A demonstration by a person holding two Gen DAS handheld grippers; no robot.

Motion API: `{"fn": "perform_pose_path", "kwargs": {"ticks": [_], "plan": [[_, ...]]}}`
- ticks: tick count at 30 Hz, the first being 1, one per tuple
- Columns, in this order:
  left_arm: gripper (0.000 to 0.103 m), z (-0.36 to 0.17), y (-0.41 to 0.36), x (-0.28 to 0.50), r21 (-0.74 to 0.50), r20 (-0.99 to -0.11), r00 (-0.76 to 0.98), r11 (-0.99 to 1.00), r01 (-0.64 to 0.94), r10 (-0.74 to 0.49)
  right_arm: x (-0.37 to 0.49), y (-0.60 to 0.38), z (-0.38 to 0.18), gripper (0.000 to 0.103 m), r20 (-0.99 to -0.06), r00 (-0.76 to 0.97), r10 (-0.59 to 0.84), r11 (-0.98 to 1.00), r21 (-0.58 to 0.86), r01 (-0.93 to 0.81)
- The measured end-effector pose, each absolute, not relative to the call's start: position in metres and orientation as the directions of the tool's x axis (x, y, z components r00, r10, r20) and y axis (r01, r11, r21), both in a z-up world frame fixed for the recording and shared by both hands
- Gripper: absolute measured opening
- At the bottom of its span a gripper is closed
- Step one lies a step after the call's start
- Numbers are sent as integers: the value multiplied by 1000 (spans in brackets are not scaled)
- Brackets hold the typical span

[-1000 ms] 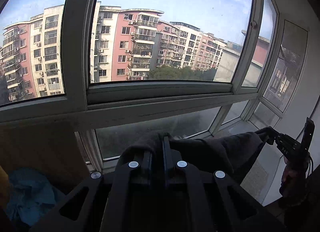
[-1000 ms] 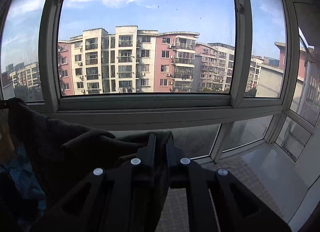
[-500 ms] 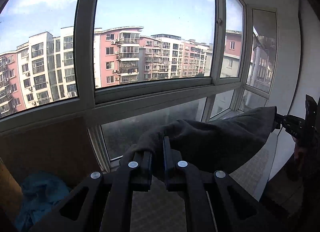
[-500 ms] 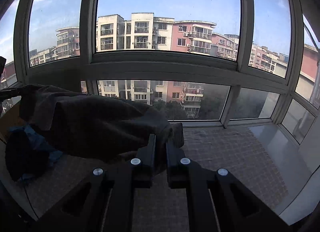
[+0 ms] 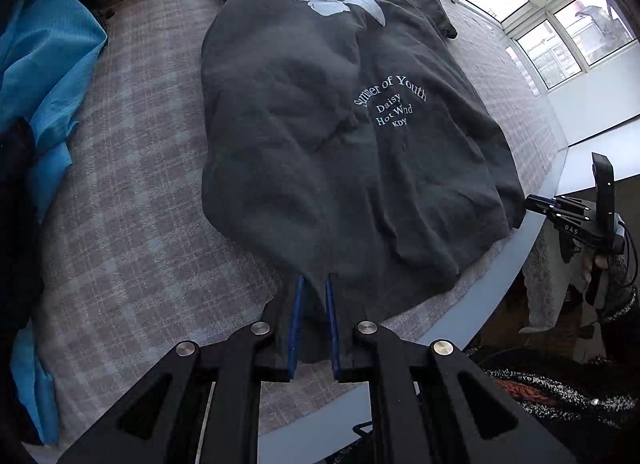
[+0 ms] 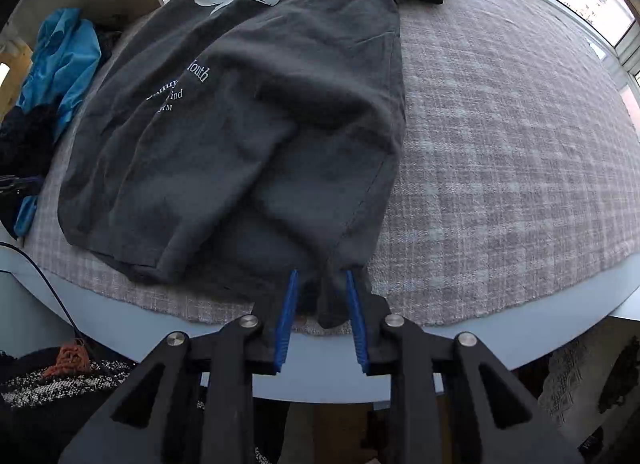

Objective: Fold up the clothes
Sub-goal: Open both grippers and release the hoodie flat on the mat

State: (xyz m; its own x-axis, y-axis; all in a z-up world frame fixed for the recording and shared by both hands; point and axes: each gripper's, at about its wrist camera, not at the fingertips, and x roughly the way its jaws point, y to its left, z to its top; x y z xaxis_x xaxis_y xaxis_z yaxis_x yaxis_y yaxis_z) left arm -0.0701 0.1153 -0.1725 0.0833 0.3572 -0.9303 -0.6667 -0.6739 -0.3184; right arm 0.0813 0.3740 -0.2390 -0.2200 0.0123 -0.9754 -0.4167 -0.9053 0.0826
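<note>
A dark grey T-shirt (image 5: 320,136) with a white daisy print and white lettering lies spread on the checked grey cloth of the table (image 5: 132,204), neck far, hem near. It also shows in the right wrist view (image 6: 248,112). My left gripper (image 5: 312,288) sits at the hem's left corner, jaws slightly parted with the hem between the blue pads. My right gripper (image 6: 320,280) sits at the hem's right corner, jaws parted wider, fabric lying between them. The right gripper also shows at the table's edge in the left wrist view (image 5: 536,204).
A blue garment (image 5: 44,76) lies crumpled at the left of the table, next to dark clothing (image 5: 16,168). The rounded table edge (image 5: 500,264) runs just under both grippers. Windows line the far side. Bare checked cloth (image 6: 500,124) lies right of the shirt.
Both grippers swung the shirt down from the air in front of the windows onto the table. The shirt now lies flat, and both sets of jaws have parted.
</note>
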Motion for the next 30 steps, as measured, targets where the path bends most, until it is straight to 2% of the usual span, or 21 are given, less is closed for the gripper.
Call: {"fn": "perform_pose_path", "kwargs": {"ticks": [3, 7, 13, 15, 18, 22, 28, 29, 30], "plan": [[14, -149, 102, -74, -273, -941, 49, -664, -696, 335, 82, 395, -214, 33, -971, -229, 67, -906, 36, -421], [16, -121, 112, -128, -194, -934, -91, -703, -684, 346, 52, 451, -179, 42, -924, -344, 165, -861, 36, -508], [23, -125, 205, -240, -177, -879, -205, -694, -698, 431, -58, 568, -178, 45, -877, -417, 237, -779, 85, -621], [29, -133, 242, -269, -190, -864, -208, -679, -709, 459, -95, 601, -191, 46, -882, -406, 240, -766, 85, -637], [30, -150, 290, -308, -181, -858, -221, -675, -715, 464, -135, 641, -223, 46, -904, -367, 218, -744, 89, -663], [30, -173, 327, -342, -170, -874, -215, -689, -705, 436, -162, 672, -261, 46, -924, -366, 113, -712, 182, -678], [30, -198, 351, -368, -154, -891, -195, -679, -718, 409, -179, 678, -273, 46, -904, -427, 36, -716, 275, -642], [29, -201, 353, -371, -156, -893, -193, -681, -715, 407, -182, 676, -274, 45, -901, -432, 27, -726, 280, -629], [23, -204, 353, -374, -156, -895, -192, -686, -710, 402, -185, 673, -273, 43, -901, -432, 28, -742, 271, -613]]}}
